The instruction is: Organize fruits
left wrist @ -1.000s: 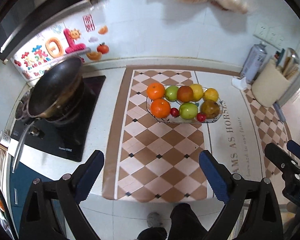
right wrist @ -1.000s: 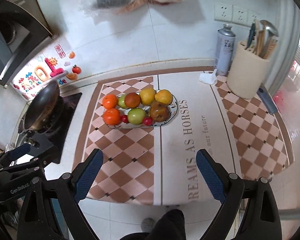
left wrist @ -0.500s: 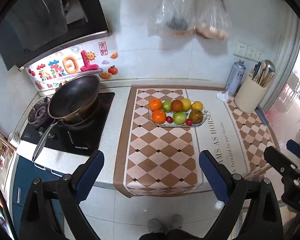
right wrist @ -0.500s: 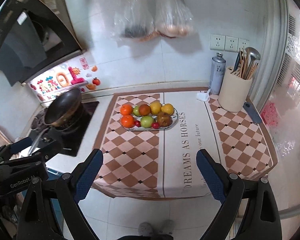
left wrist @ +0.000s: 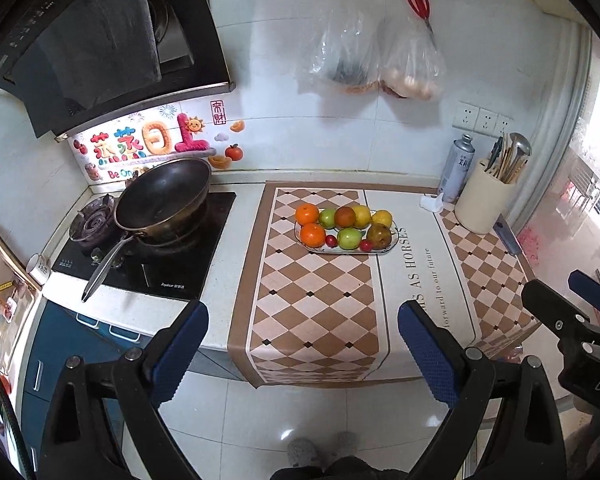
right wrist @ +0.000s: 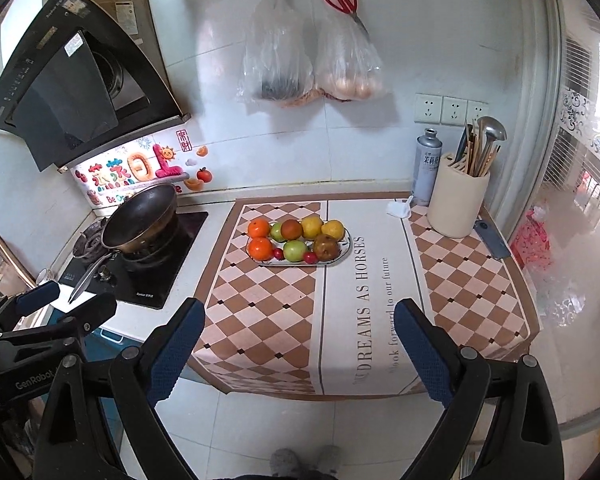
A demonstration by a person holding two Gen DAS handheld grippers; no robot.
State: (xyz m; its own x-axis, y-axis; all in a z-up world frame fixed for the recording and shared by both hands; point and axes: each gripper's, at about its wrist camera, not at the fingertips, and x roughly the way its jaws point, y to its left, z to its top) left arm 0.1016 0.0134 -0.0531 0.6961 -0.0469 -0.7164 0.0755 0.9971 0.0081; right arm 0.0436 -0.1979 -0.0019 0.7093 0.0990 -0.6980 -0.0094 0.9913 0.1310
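Your left gripper (left wrist: 303, 344) hangs over the floor in front of the counter, its blue-padded jaws spread wide with nothing between them. Your right gripper (right wrist: 298, 340) is the same: jaws wide apart, empty, held off the counter's front edge.

The fruit sits well ahead of you on an oval plate (right wrist: 342, 254) in the middle of the checkered mat (right wrist: 260, 312). In the back row, from the left, you have an orange (right wrist: 259, 227), a green fruit, a reddish-brown one (right wrist: 291, 229) and two yellow ones. In the front row lie a second orange (right wrist: 260, 248), a small red fruit (right wrist: 278, 254), a green apple (right wrist: 295, 250), another small red fruit and a brown pear (right wrist: 326, 246). They touch one another and fill the plate nearly to its rim.

The mat in front of the plate is bare all the way to where it drapes over the counter edge, so you have open room there. The lettered strip (right wrist: 364, 292) to the plate's right is bare too. On your left, the wok (left wrist: 164, 200) on the hob (left wrist: 172, 268) tilts up, its long handle (left wrist: 104, 270) pointing toward the counter's front. On your right, the utensil crock (right wrist: 458, 204) and spray can (right wrist: 426, 168) stand at the back wall, with a knife (right wrist: 492, 238) lying near the counter's right edge. Two plastic bags (right wrist: 312, 64) hang on the wall above the plate.
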